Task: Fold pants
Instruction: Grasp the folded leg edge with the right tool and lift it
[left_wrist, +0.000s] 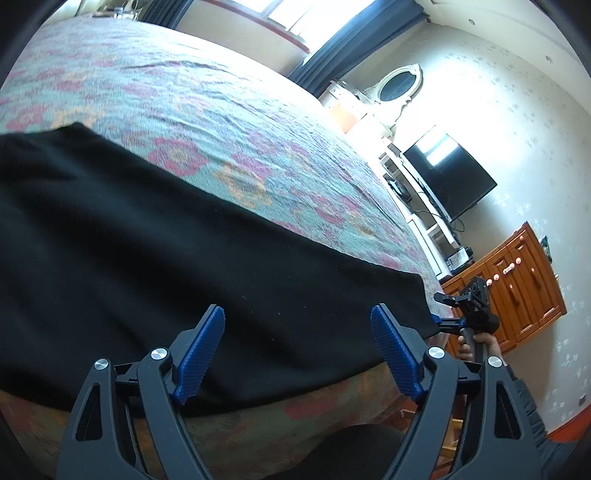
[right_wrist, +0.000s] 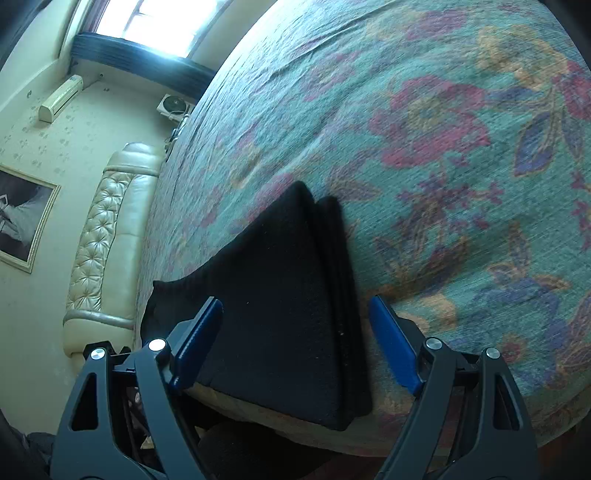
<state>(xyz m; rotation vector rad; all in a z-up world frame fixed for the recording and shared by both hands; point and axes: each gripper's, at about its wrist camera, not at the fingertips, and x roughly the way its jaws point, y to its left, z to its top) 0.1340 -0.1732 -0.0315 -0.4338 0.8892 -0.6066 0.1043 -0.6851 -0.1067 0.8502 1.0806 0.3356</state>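
Observation:
Black pants (left_wrist: 155, 258) lie folded flat along the near edge of a bed with a floral cover (left_wrist: 207, 110). My left gripper (left_wrist: 297, 317) hovers just above the dark cloth, jaws wide open, blue pads touching nothing. In the right wrist view the same pants (right_wrist: 280, 317) show stacked folded layers at their right edge. My right gripper (right_wrist: 295, 306) is open above that end, one finger over the cloth and the other over the bedcover. From the left wrist view the right gripper (left_wrist: 441, 321) appears at the pants' far right end, held by a hand (left_wrist: 476, 343).
A padded cream headboard (right_wrist: 99, 236) stands at the left end of the bed. White shelves with a dark television (left_wrist: 450, 173), a wooden cabinet (left_wrist: 517, 288) and an oval mirror (left_wrist: 399, 85) line the wall past the bed. The bed edge drops off just below both grippers.

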